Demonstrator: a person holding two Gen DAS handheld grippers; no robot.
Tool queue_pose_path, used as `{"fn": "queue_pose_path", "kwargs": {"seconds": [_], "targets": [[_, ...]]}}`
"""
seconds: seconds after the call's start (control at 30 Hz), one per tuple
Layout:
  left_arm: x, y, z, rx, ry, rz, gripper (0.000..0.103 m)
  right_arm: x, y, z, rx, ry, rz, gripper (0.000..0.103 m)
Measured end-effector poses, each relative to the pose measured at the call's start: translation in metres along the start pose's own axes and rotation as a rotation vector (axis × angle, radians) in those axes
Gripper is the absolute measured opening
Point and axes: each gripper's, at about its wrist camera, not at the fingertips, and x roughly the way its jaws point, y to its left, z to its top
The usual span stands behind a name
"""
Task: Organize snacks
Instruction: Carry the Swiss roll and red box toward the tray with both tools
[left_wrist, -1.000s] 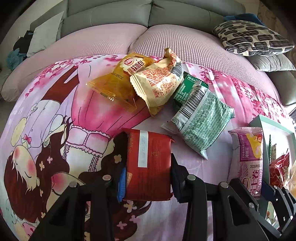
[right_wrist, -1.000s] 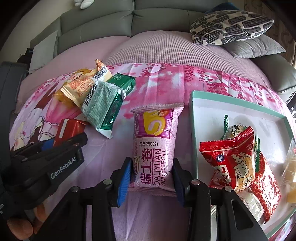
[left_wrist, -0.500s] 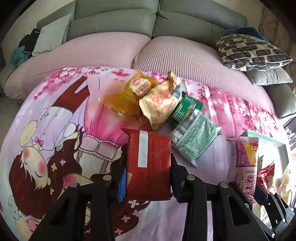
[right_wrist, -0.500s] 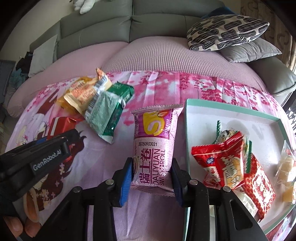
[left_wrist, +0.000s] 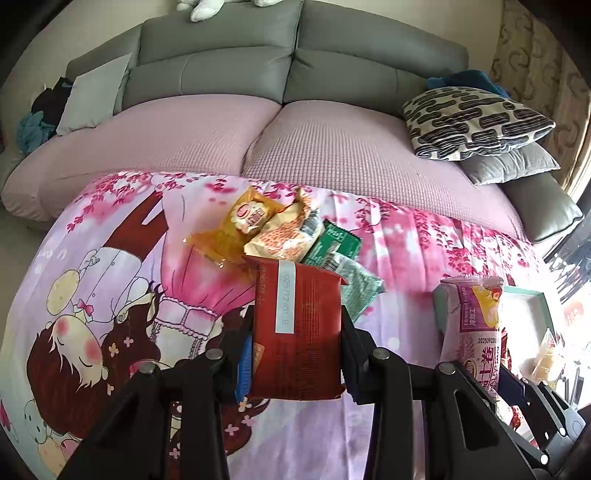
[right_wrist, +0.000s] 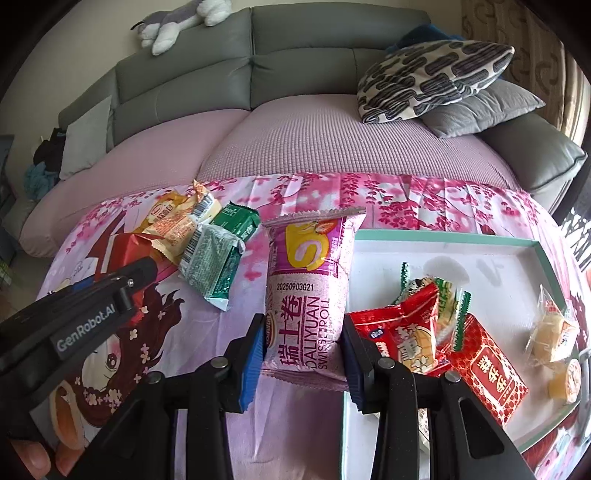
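Note:
My left gripper (left_wrist: 295, 354) is shut on a dark red snack packet (left_wrist: 297, 332) and holds it above the pink cartoon cloth (left_wrist: 110, 280). My right gripper (right_wrist: 304, 350) is shut on a pink Swiss roll pack (right_wrist: 310, 295), held at the left rim of the white tray (right_wrist: 461, 258). The roll pack also shows in the left wrist view (left_wrist: 474, 328). A pile stays on the cloth: an orange packet (left_wrist: 236, 229), a cream packet (left_wrist: 288, 236) and green packets (left_wrist: 351, 273).
The tray holds red packets (right_wrist: 406, 328), green-edged wrappers (right_wrist: 450, 302) and small yellow cakes (right_wrist: 552, 332). A pink-covered grey sofa (left_wrist: 295, 140) lies behind the cloth, with a patterned pillow (left_wrist: 476, 122) at the right. The left gripper's body (right_wrist: 74, 332) fills the right wrist view's left side.
Both grippers have risen with their packets; the cloth and pile look farther below. The right gripper has kept the roll pack at the tray's left rim.

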Motion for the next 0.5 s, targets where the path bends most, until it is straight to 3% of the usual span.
{"fn": "queue_pose_path", "kwargs": {"seconds": [0.33, 0.5], "targets": [[-0.006, -0.041, 0.0, 0.091, -0.007, -0.021, 0.041, -0.019, -0.039, 0.01, 0.1, -0.032, -0.017, 0.041], [-0.004, -0.078, 0.004, 0.149, -0.004, -0.07, 0.041, -0.028, -0.07, 0.014, 0.162, -0.055, -0.029, 0.041]]}}
